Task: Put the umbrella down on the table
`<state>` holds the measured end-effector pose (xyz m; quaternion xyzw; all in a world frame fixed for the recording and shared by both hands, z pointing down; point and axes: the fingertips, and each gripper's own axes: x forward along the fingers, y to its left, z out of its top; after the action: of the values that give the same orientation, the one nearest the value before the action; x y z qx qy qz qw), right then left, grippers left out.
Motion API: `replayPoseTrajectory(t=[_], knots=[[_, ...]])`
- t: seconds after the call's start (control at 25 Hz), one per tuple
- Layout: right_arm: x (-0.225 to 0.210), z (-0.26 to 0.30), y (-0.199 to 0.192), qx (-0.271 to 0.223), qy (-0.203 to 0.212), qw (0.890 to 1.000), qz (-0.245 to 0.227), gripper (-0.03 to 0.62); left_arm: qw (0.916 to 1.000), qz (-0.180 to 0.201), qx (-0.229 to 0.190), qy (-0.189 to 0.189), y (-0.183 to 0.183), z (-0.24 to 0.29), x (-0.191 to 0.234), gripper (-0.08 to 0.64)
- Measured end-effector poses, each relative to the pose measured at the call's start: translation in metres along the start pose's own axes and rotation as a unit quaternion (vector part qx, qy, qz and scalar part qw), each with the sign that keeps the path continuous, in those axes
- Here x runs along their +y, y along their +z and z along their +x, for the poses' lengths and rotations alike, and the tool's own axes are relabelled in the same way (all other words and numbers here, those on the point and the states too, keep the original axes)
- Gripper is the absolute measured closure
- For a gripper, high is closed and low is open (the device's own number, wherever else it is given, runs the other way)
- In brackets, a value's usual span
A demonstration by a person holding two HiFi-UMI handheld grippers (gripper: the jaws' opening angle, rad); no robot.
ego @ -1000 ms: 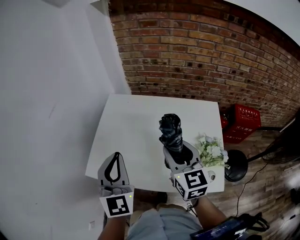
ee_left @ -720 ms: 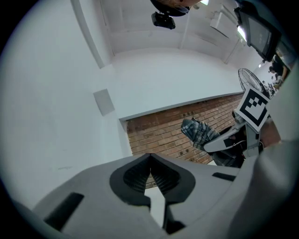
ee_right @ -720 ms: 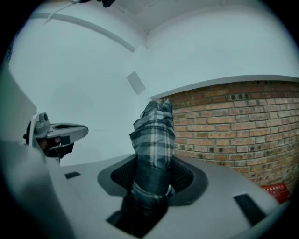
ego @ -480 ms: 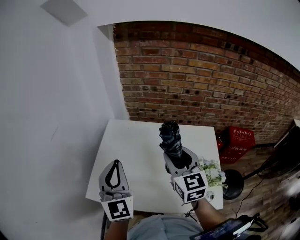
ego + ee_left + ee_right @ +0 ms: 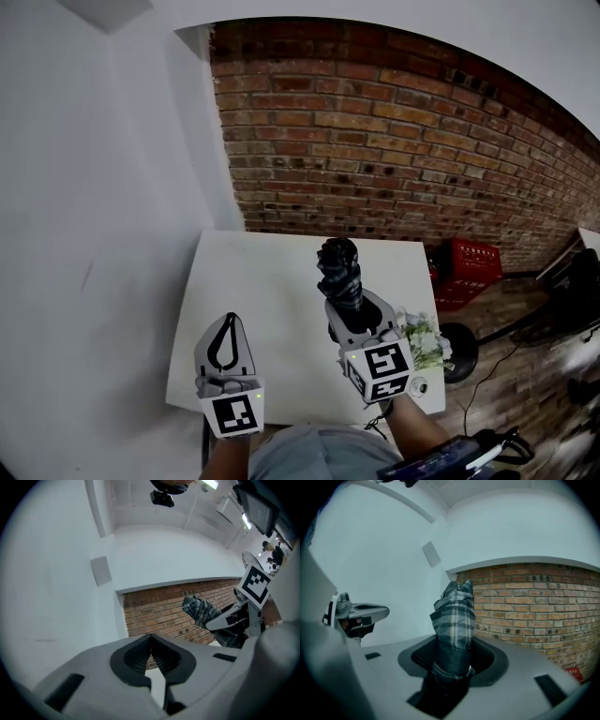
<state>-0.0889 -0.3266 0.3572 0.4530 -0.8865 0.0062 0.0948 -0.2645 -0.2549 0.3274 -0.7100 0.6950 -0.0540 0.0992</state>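
Still, the right gripper fingers grip the upright umbrella above the table; left gripper fingers stay closed.

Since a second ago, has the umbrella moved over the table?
Yes. The umbrella, held by the right gripper, moved forward, nearer the far edge of the table.

Legible text, labels, numbers: we find none. On the red crate, right of the table, markings too small for us to read.
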Motion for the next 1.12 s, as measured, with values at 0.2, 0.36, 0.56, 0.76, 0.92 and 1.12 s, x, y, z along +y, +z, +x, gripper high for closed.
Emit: replayPoseTrajectory(t=[0.2, 0.36, 0.56, 0.76, 0.92, 1.12], knots=[[-0.002, 0.011, -0.027, 0.027, -0.008, 0.999, 0.016, 0.406, 0.9995, 0.003, 0.021, -0.022, -0.017, 0.013, -0.003, 0.554], [-0.003, 0.017, -0.051, 0.049, -0.012, 0.998, 0.028, 0.405, 0.9986, 0.008, 0.038, -0.036, -0.031, 0.021, -0.006, 0.554], [-0.004, 0.028, -0.084, 0.076, -0.020, 0.996, 0.046, 0.405, 0.9963, 0.015, 0.063, -0.056, -0.054, 0.029, -0.010, 0.554], [-0.003, 0.037, -0.119, 0.106, -0.030, 0.992, 0.058, 0.405, 0.9931, 0.018, 0.090, -0.074, -0.077, 0.040, -0.010, 0.554], [-0.002, 0.044, -0.146, 0.128, -0.036, 0.989, 0.066, 0.405, 0.9917, 0.019, 0.100, -0.078, -0.093, 0.051, -0.006, 0.554], [0.000, 0.050, -0.171, 0.151, -0.041, 0.985, 0.077, 0.403, 0.9895, 0.012, 0.115, -0.087, -0.110, 0.058, -0.009, 0.554]])
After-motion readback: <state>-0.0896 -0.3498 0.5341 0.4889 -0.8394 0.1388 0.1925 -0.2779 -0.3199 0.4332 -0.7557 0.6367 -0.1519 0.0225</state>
